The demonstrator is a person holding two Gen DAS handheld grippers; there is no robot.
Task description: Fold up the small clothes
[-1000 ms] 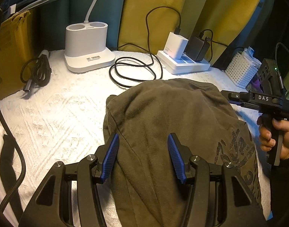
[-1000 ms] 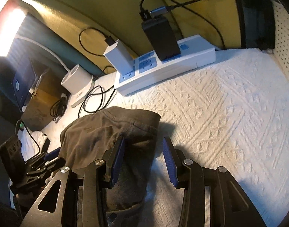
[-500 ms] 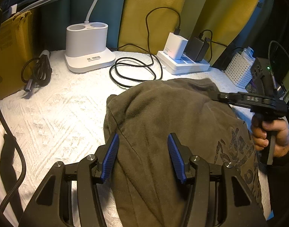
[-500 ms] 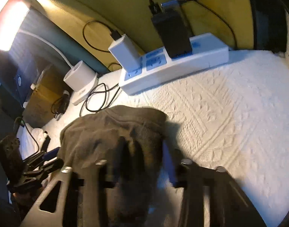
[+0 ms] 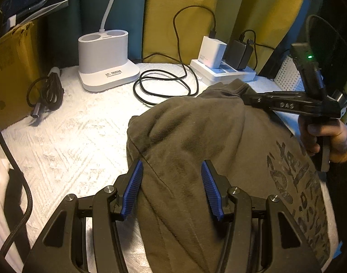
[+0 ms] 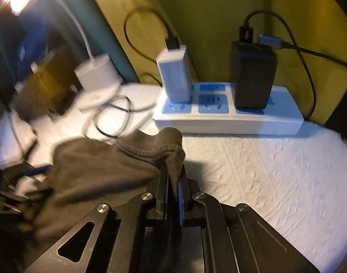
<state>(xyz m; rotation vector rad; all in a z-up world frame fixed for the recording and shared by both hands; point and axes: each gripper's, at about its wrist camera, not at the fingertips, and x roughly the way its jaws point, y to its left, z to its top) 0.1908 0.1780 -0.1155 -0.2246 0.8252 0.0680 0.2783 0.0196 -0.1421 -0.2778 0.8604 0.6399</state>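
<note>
The right gripper [image 6: 173, 177] has its jaws clenched on the hemmed far corner of the garment [image 5: 214, 150], a bunch of dark olive cloth standing up between the blue pads, most likely so that corner can be lifted and carried across for a fold. The left gripper [image 5: 171, 188] has its jaws spread wide and released, one pad on either side of a seam at the garment's near edge, holding nothing; it seems poised there either to pin that edge or to take a second corner. The garment itself lies in a rumpled mound on the white textured table cover [image 5: 78, 136], its printed dark lettering [image 5: 293, 177] turned toward the right gripper's side. Beyond the garment's far edge a white power strip [image 6: 228, 120] carries a white charger [image 6: 174, 72] and a black charger [image 6: 253, 77], both plugged in, their cables trailing off; a loose black cable [image 5: 164, 86] coils on the cover just beside the garment, close enough to snag if the cloth is dragged that way. Left of that coil stands a white lamp base [image 5: 105, 63] with two round wells whose contents are not visible. A white perforated basket [image 5: 291, 75] sits past the power strip, mostly hidden, its contents impossible to tell.
</note>
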